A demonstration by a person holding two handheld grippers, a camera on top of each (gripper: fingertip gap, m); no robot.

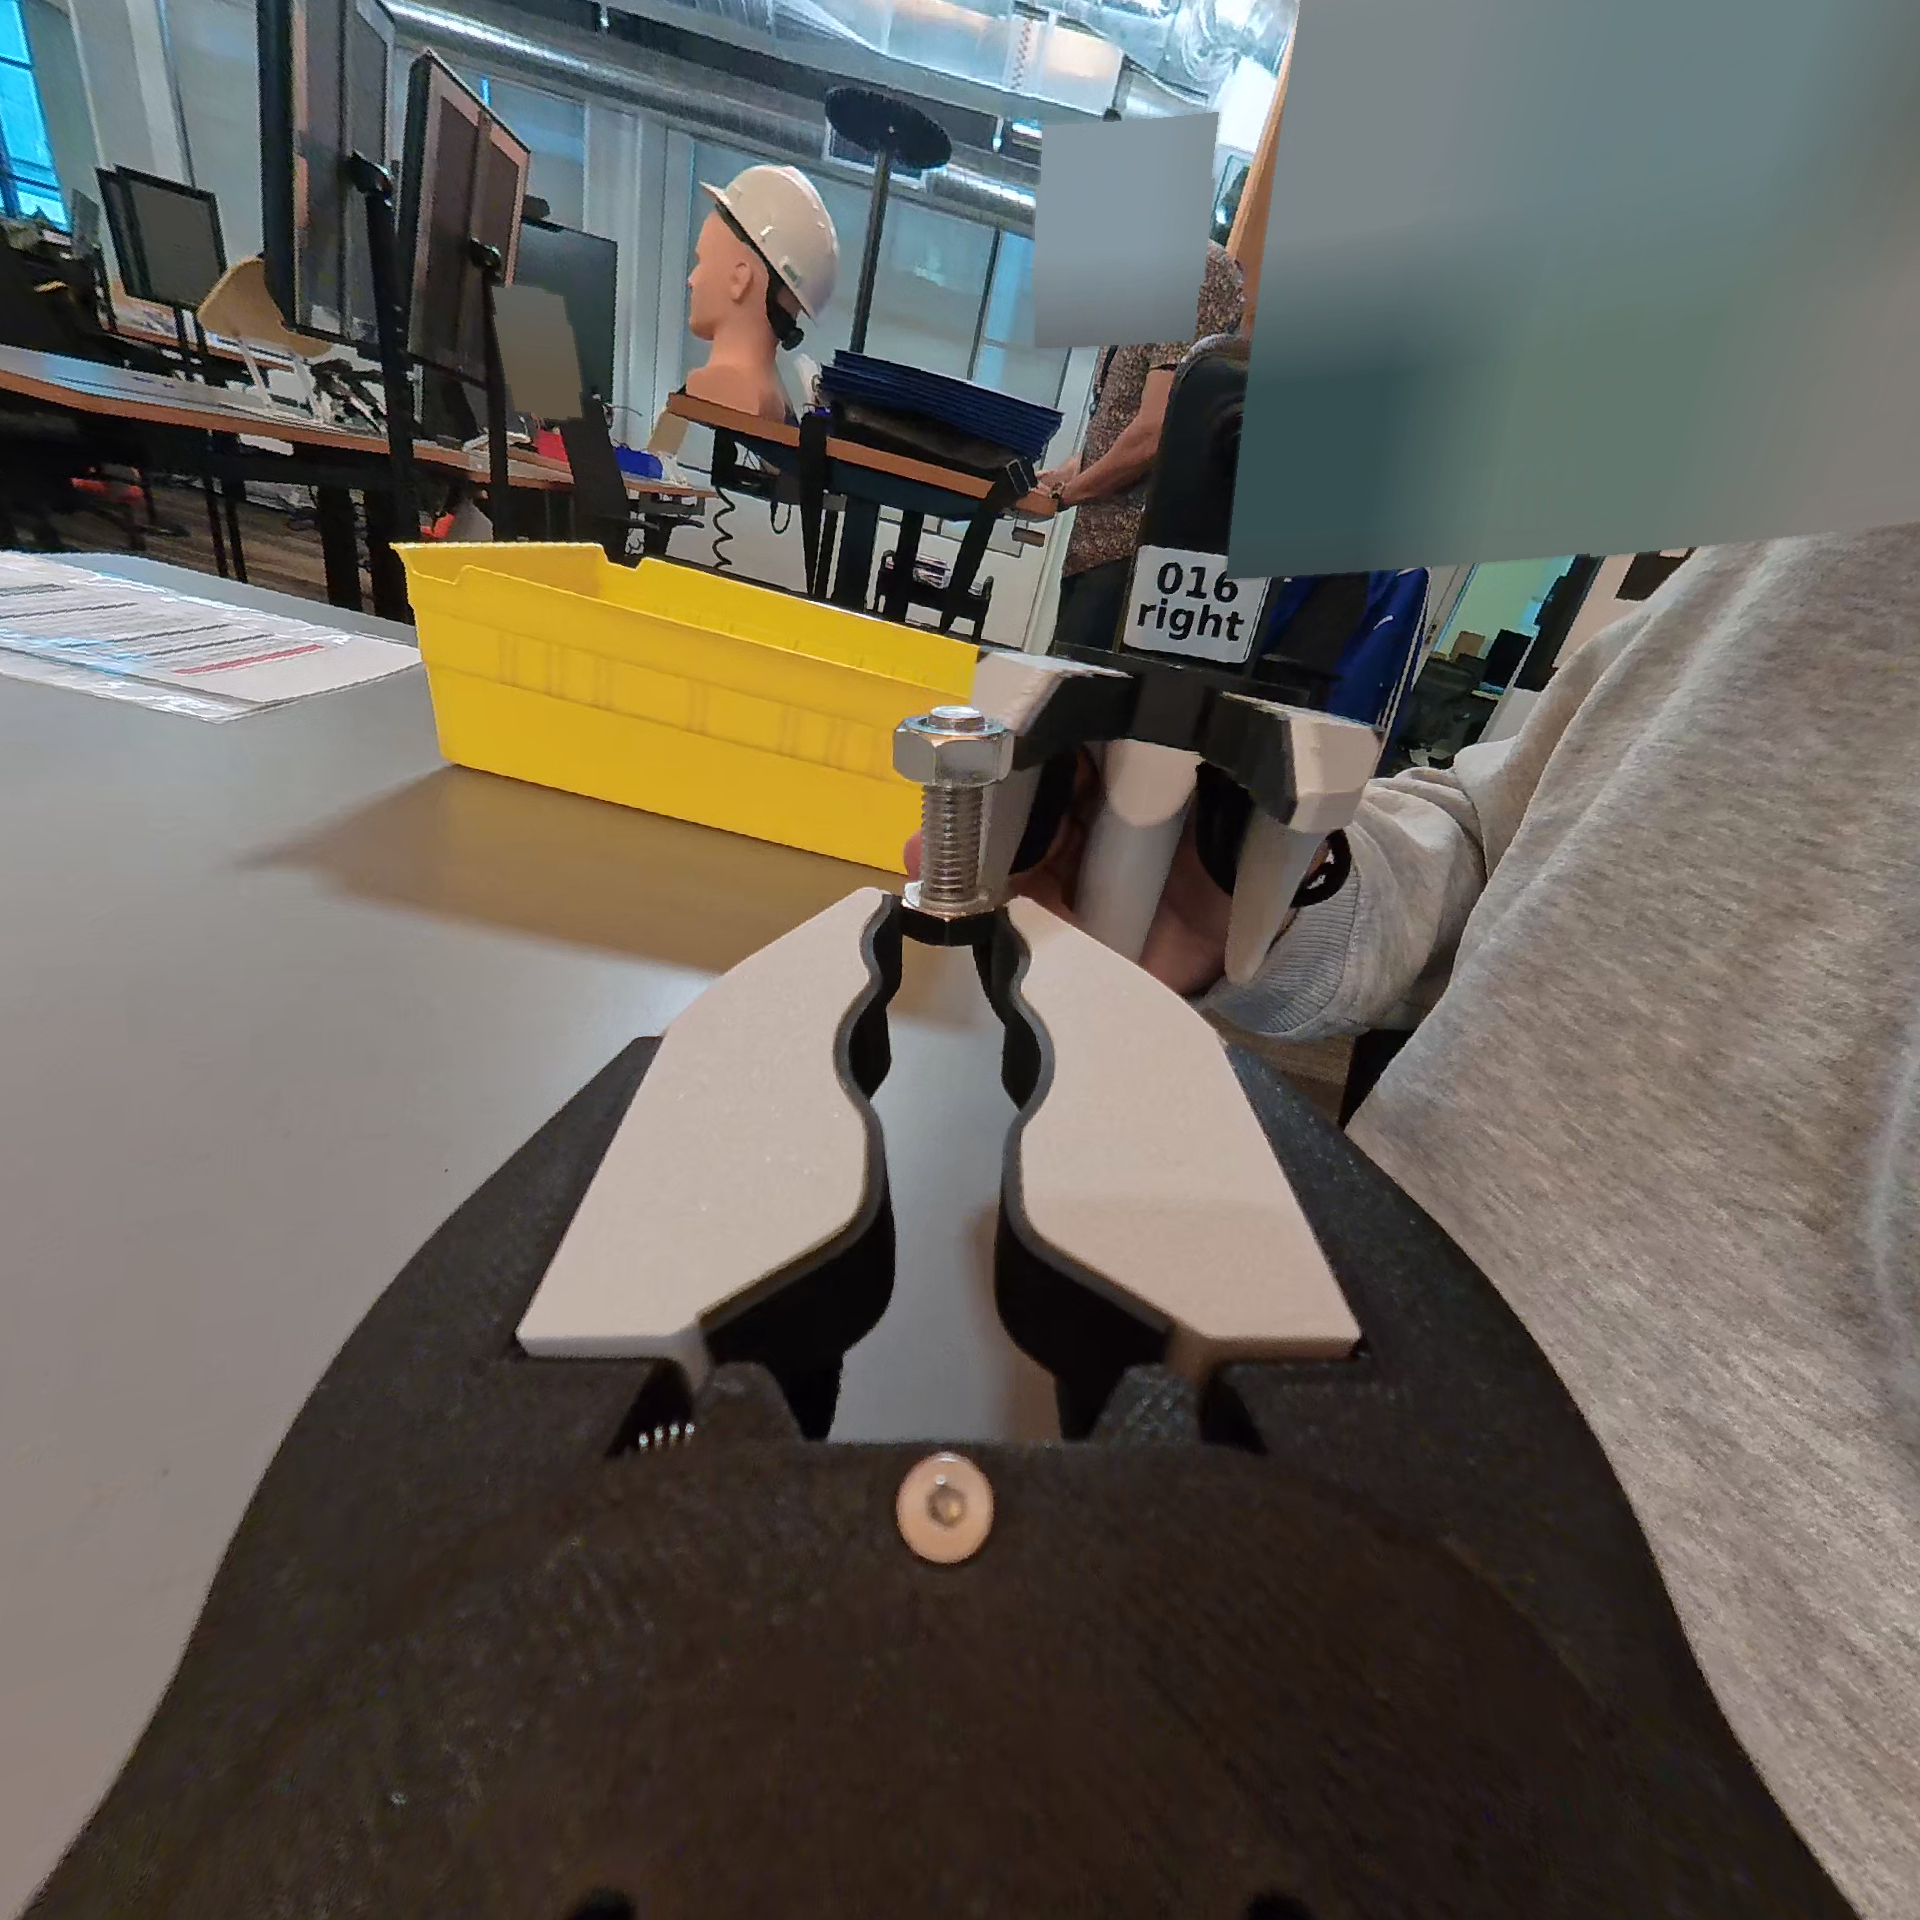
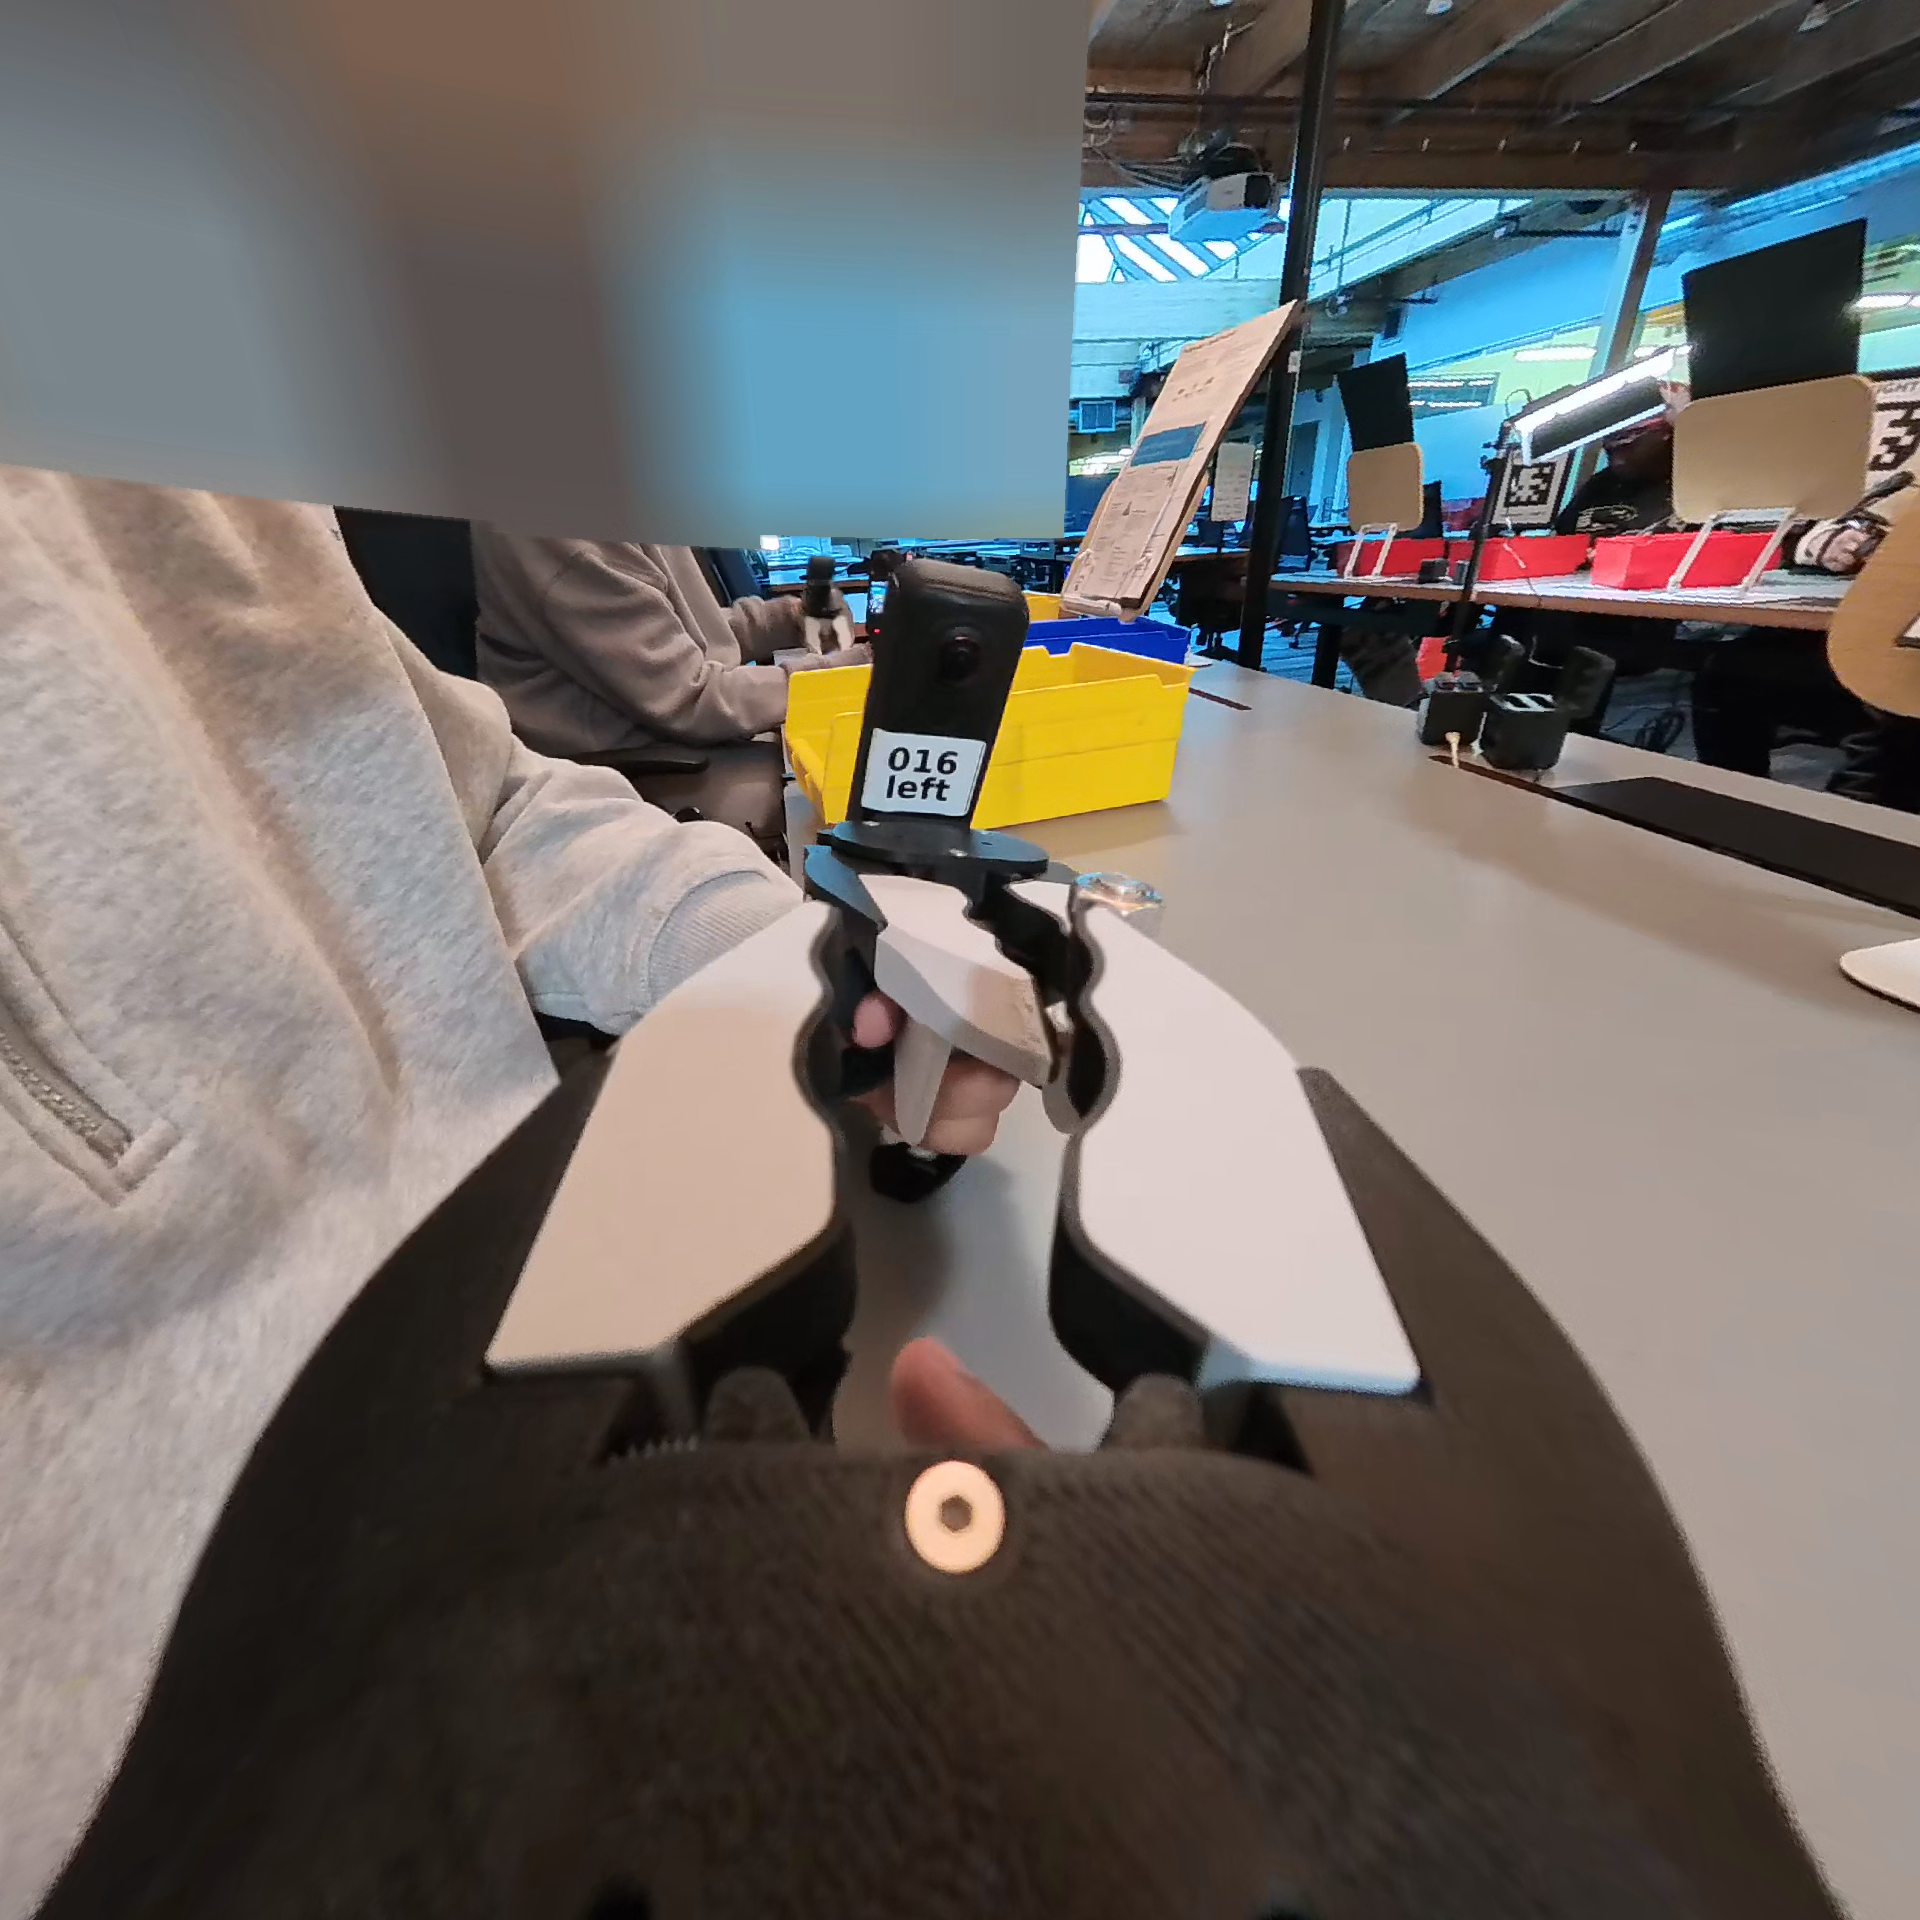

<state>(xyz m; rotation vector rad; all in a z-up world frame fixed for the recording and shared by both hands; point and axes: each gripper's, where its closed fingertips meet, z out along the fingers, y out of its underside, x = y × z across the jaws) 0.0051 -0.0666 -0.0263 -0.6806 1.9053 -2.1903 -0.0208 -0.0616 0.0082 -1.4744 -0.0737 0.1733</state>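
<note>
My left gripper [image 1: 943, 920] is shut on the lower end of a silver bolt [image 1: 948, 831] and holds it upright above the grey table [image 1: 208, 987]. A hex nut [image 1: 952, 750] sits at the bolt's top. My right gripper [image 2: 951, 925] is open, with its jaws wide apart. It faces the left one [image 2: 1029, 1039] at close range. Its right fingertip [image 2: 1086, 920] sits against the side of the nut [image 2: 1117, 891], which lies outside the jaws. In the left wrist view the right gripper [image 1: 1164, 748] shows just right of the bolt. The bolt's shaft is hidden in the right wrist view.
A yellow bin [image 1: 675, 707] stands on the table behind the grippers; it also shows in the right wrist view [image 2: 1091, 727] with a blue bin [image 2: 1122, 629] behind it. A person's grey sleeve [image 1: 1662, 1039] is close by. A paper sheet [image 1: 156, 634] lies far left. Black boxes [image 2: 1517, 717] stand far right. There is about 4 cm between the tips of the two grippers.
</note>
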